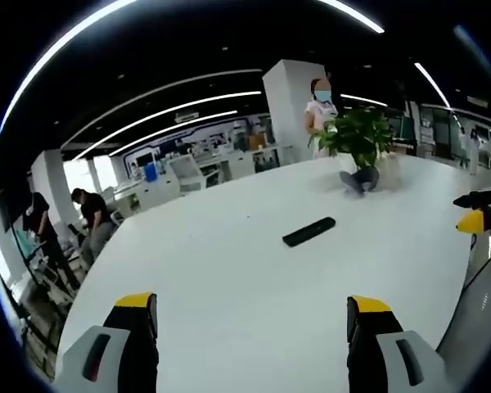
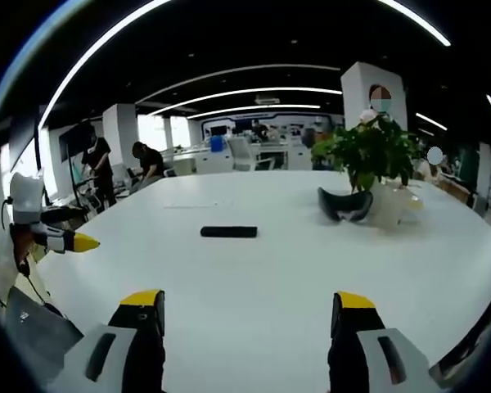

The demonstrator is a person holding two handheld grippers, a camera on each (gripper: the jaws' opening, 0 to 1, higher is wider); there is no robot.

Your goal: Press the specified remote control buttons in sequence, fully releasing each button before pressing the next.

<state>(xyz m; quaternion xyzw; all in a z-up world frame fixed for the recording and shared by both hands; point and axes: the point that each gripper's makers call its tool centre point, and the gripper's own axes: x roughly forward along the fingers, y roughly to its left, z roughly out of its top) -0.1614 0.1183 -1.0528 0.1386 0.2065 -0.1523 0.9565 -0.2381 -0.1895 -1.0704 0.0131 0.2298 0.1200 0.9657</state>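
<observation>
A slim black remote control (image 1: 308, 232) (image 2: 228, 232) lies flat on a large white table (image 1: 229, 278) (image 2: 254, 286), alone on a bare stretch of the top, with its buttons too small to make out. Nothing touches it. Both grippers sit well back from it, so the task appears to be at its very start: the approach, with no button pressed yet.

In the left gripper view, the left gripper (image 1: 252, 315) has its yellow-tipped jaws wide apart and empty; the remote lies ahead between their lines, angled, well apart from the tips. In the right gripper view, the right gripper (image 2: 250, 311) is likewise spread and empty, with the remote ahead and slightly to the left, lying crosswise.

The next move probably calls for bringing one gripper forward and down over the remote (likely with jaws closed to make a single pressing tip), then touching one chosen button squarely.

Beyond the remote stand a potted plant (image 1: 358, 137) (image 2: 370, 151) and a dark headset-like object (image 2: 345, 205) beside it. People stand in the office behind.
</observation>
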